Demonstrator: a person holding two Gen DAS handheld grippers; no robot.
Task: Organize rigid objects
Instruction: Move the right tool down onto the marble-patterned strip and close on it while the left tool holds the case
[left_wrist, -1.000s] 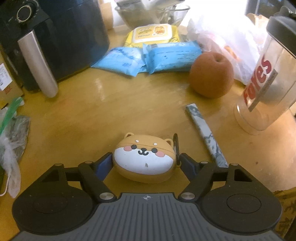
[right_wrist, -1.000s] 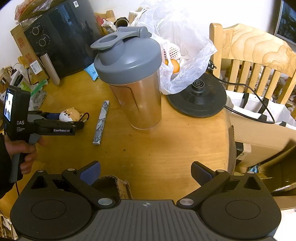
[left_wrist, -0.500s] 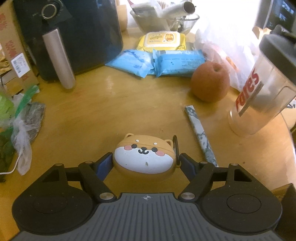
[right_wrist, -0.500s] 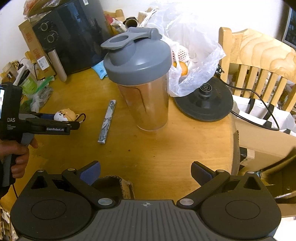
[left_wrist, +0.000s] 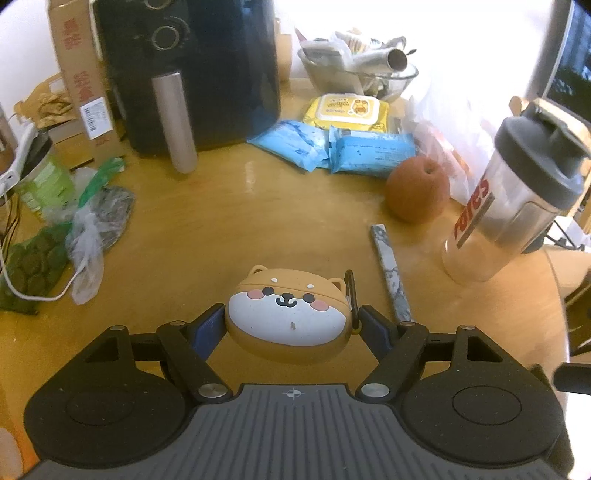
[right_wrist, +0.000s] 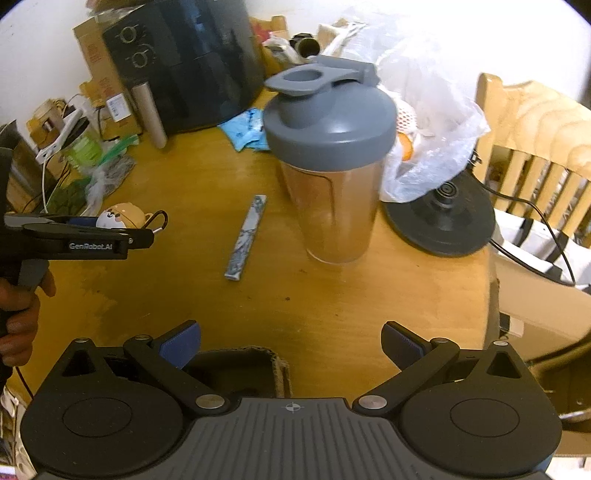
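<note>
The left gripper (left_wrist: 291, 325) is clamped on a dog-faced case (left_wrist: 290, 314), both blue pads pressed to its sides, and holds it above the wooden table (left_wrist: 221, 221). The right gripper (right_wrist: 291, 341) has its jaws wide apart with nothing between them, over the table's near edge. A marbled stick (right_wrist: 245, 238) lies flat on the table just beside the shaker bottle (right_wrist: 330, 162), with a brown fruit (left_wrist: 417, 192) near it.

Your left tongs (left_wrist: 291, 326) clamp the dog-face case (left_wrist: 288, 314) above the desk (left_wrist: 229, 221); a marbled strip (left_wrist: 391, 273) lies just right.
</note>
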